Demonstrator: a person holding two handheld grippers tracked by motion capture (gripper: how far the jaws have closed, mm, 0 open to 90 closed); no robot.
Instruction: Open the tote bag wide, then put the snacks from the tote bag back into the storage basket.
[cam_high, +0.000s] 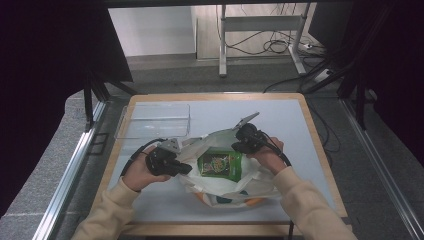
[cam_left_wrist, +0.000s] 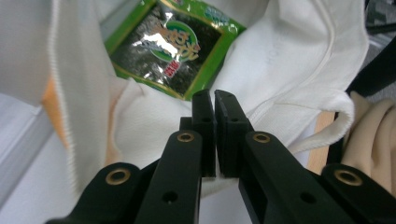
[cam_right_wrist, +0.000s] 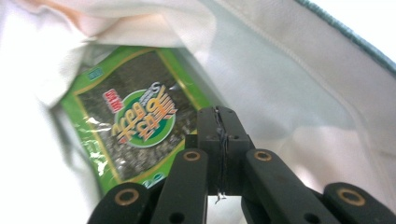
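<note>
Item one: green seaweed snack packet (cam_high: 220, 164), flat, lying inside the open mouth of the white cloth tote bag (cam_high: 235, 187), label up, near the middle of the table toward your side. In your left gripper view the packet (cam_left_wrist: 170, 46) sits just past the jaw tips, framed by bag fabric (cam_left_wrist: 289, 60); in your right gripper view the packet (cam_right_wrist: 135, 119) lies to the left of the jaws under a fold of the cloth (cam_right_wrist: 289, 93).

Item two: white tote bag, with orange and dark printed patches on its near side, mouth spread between your two grippers.

Item three: your left gripper (cam_high: 184, 167), at the bag's left edge. Jaws nearly together with a thin slit between them; whether cloth is pinched there cannot be told.

Item four: your right gripper (cam_high: 239, 146), at the bag's far right rim. Jaws pressed together, with a dark thread-like line in the seam between them; what it grips cannot be told.

Item five: clear plastic tray (cam_high: 154, 120), far left on the table (cam_high: 280, 115), well apart from the bag.
</note>
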